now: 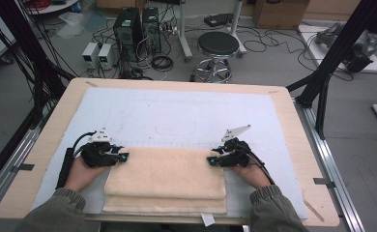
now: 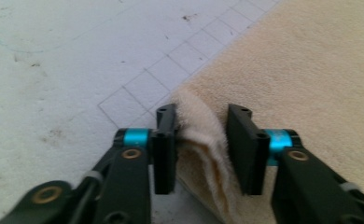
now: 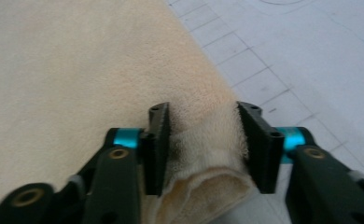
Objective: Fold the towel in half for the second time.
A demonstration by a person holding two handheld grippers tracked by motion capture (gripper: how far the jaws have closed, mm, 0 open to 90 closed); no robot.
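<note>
A beige towel (image 1: 165,176) lies folded in layers on the white mat (image 1: 177,111), near the front edge of the table. My left gripper (image 1: 123,157) is at the towel's far left corner and my right gripper (image 1: 210,159) at its far right corner. In the left gripper view the jaws (image 2: 201,116) pinch a raised fold of the towel (image 2: 311,70) at its corner. In the right gripper view the jaws (image 3: 202,112) squeeze a thick bunched roll of the towel (image 3: 77,70). Both hands rest low on the mat.
The mat shows a drawn grid line along the towel's far edge and a faint rectangle outline beyond it. The wooden table (image 1: 293,125) rims the mat. Behind the table stand a black stool (image 1: 218,46), computer towers (image 1: 127,26) and black frame posts (image 1: 336,53).
</note>
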